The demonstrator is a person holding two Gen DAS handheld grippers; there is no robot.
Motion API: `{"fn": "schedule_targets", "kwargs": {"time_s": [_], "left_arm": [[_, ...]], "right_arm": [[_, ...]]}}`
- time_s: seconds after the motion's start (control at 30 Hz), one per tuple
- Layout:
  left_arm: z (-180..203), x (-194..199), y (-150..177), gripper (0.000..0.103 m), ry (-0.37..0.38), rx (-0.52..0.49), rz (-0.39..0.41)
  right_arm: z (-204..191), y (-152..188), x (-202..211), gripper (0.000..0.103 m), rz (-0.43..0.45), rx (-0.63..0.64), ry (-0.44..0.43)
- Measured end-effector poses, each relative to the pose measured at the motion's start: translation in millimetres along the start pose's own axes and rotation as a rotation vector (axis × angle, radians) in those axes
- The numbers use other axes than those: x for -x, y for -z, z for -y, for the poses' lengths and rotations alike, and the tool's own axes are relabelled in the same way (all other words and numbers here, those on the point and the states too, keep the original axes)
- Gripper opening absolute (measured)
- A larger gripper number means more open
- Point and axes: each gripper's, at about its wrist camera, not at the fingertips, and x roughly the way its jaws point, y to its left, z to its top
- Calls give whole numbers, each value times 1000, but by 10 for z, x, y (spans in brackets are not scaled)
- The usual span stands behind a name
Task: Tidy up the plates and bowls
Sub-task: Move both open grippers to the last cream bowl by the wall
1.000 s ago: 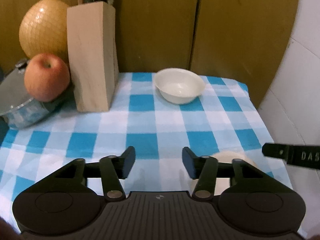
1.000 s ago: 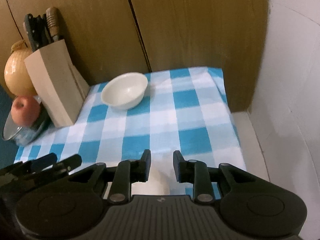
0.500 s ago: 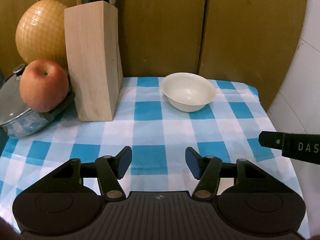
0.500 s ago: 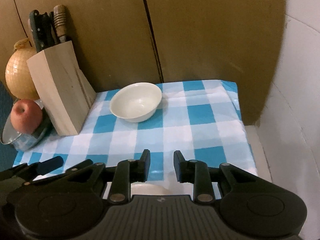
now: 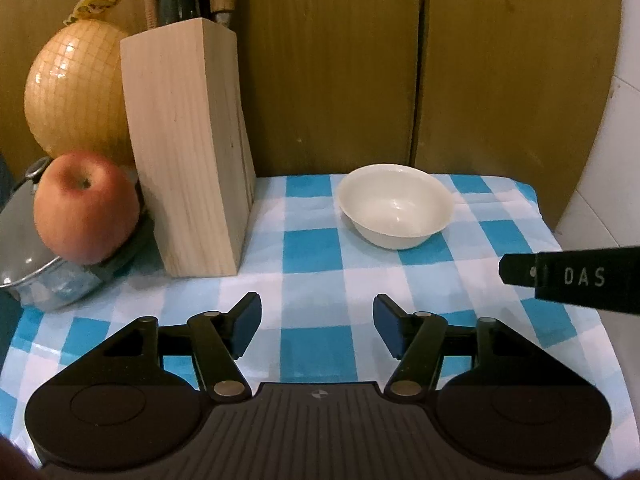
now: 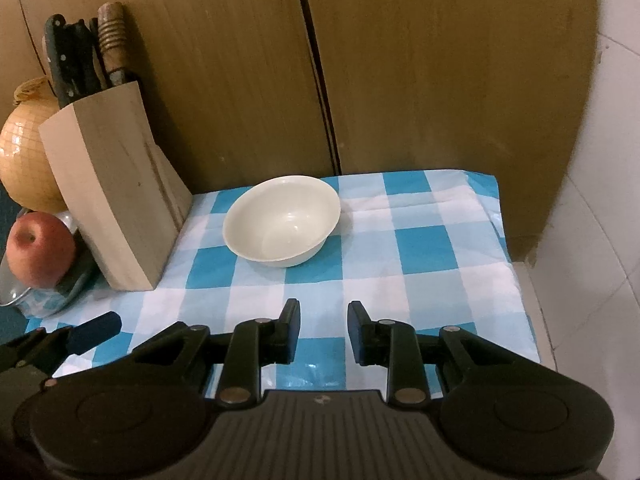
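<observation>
white bowl waits at the back of the counter, both claws empty

a single cream-white bowl [image 6: 282, 220] sits upright on the blue-and-white checked cloth [image 6: 420, 248] that covers the counter, toward the rear, close to the wooden back panel [image 6: 400, 80]. it stands just right of the wooden knife block [image 6: 112, 208], near it but not touching. no plate shows in either view.

the left claw [image 5: 316, 326] hovers over the near part of the cloth with its jaws spread wide and nothing between them. the right claw [image 6: 322, 332] hovers alongside, its jaws parted more narrowly, also holding nothing. both point roughly at the bowl and sit well short of it.

the bowl looks like glazed ceramic or melamine: stiff, smooth and probably slick, light enough for one claw, and likely to chip if it is knocked against the block or dropped. its sloping wall gives little to pinch from outside, so the sensible hold is on the rim, one finger inside and one outside, at the near edge. the right claw's narrower gap already suits a rim pinch. a firm, squared grip matters, since a tilted pinch on a glossy rim could slip.

off to the left, an apple [image 5: 86, 206] rests on a pot lid [image 5: 24, 252] and a netted pomelo [image 5: 76, 92] stands behind it, clear of any straight approach.
</observation>
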Motion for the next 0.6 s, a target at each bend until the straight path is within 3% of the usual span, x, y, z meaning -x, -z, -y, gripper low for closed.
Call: {"fn": "schedule_targets", "kwargs": {"time_s": [0.6], "left_arm": [[31, -460, -246, 71, 17, 22, -8]], "right_arm": [[11, -270, -478, 22, -22, -38, 12]]}}
